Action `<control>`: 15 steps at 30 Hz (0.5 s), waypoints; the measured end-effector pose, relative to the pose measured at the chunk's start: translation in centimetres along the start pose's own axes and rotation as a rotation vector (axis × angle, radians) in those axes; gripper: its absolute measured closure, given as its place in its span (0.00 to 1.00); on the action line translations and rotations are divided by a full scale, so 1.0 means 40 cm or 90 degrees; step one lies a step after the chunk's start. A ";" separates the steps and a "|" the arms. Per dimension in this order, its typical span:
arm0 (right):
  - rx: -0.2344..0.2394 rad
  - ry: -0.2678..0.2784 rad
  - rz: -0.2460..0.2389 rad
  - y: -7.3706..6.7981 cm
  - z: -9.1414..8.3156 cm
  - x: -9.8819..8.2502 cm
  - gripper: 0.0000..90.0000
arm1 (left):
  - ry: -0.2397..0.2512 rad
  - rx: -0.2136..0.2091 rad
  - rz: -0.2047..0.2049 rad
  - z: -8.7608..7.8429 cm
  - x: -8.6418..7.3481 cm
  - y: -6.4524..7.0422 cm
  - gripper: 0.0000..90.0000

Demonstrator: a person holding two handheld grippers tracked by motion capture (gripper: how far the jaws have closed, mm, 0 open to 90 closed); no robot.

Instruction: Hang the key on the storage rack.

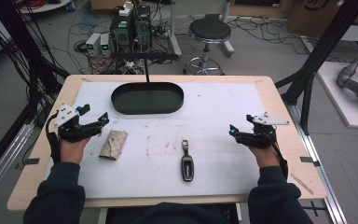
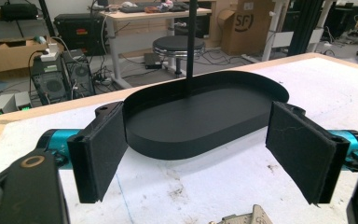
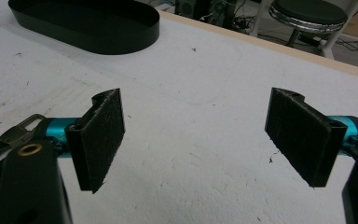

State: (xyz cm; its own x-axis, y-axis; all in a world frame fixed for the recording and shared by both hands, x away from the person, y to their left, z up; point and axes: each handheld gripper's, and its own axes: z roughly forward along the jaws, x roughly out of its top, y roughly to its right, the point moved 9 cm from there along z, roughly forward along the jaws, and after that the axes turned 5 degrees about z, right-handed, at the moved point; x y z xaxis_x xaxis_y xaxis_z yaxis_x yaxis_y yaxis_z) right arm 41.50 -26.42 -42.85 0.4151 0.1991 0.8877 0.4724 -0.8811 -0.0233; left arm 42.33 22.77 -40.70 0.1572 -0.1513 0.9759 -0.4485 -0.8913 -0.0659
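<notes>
In the high view we hold the left gripper (image 1: 95,122) at the left edge of the frame, a little above mid-height, and the right gripper (image 1: 240,133) at the right, at about the same height. Both hover over the white mat (image 1: 214,112) that covers the wooden table (image 1: 279,93).

Our left gripper's jaws stand wide apart with nothing between them; in the left gripper view (image 2: 196,154) the two black pads frame the black oval tray (image 2: 200,121), which sits beyond them in the centre of that frame, a thin black post rising from its far side. Our right gripper is likewise spread wide and holds nothing; in the right gripper view (image 3: 196,144) only bare mat lies between its pads, and the tray (image 3: 88,23) shows in the upper left corner.

In the high view the tray (image 1: 147,99) lies in the upper middle of the mat. The beige patterned wallet (image 1: 113,145) lies just to the right of our left gripper, near its tips but apart from them; its corner peeks in at the bottom edge of the left gripper view (image 2: 247,217). The black car key (image 1: 187,163) lies below centre, between the two grippers and well apart from each, its long side pointing up the frame toward the tray. A round black stool (image 1: 209,32) stands on the floor beyond the table, at the top of the frame.
</notes>
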 end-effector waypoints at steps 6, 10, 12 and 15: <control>0.000 0.003 -0.003 -0.002 -0.006 0.001 0.23 | 0.000 -0.001 0.003 0.001 0.000 0.001 0.23; -0.002 0.000 -0.006 -0.002 -0.007 -0.002 0.23 | 0.001 -0.002 0.001 0.002 0.000 0.000 0.23; -0.002 -0.001 -0.007 -0.002 -0.007 -0.002 0.23 | 0.001 -0.002 0.000 0.003 0.000 0.000 0.23; 0.000 -0.001 -0.005 -0.001 -0.005 -0.002 0.23 | 0.001 0.000 0.000 0.002 0.000 0.000 0.23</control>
State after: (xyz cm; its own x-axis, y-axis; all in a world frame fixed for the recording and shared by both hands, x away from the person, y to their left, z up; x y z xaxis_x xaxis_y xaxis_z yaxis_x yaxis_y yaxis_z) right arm 41.31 -26.50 -42.84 0.4125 0.2075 0.8870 0.4758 -0.8794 -0.0155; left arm 42.41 22.72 -40.71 0.1563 -0.1515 0.9760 -0.4489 -0.8911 -0.0664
